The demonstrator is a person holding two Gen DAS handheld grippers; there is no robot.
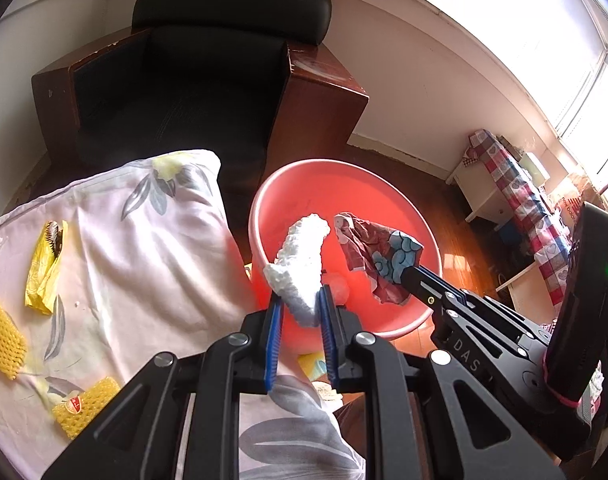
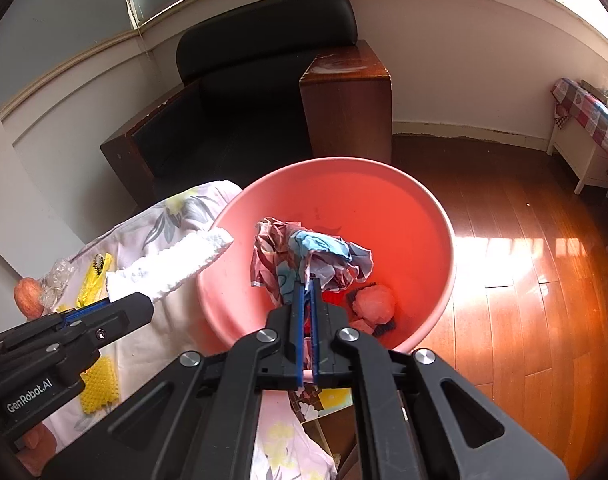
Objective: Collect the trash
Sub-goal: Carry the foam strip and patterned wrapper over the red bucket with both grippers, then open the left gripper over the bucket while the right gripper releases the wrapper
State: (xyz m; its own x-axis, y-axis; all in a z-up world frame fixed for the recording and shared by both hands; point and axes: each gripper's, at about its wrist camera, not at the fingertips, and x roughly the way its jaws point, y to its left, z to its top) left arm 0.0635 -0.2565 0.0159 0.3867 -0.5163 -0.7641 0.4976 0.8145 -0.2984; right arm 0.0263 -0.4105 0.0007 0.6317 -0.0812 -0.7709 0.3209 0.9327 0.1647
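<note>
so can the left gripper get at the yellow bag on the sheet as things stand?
Probably not yet. The left gripper is shut on the white foam piece over the red basin. The yellow bag lies uncovered on the floral sheet, so the path looks free once the foam is dropped.
</note>
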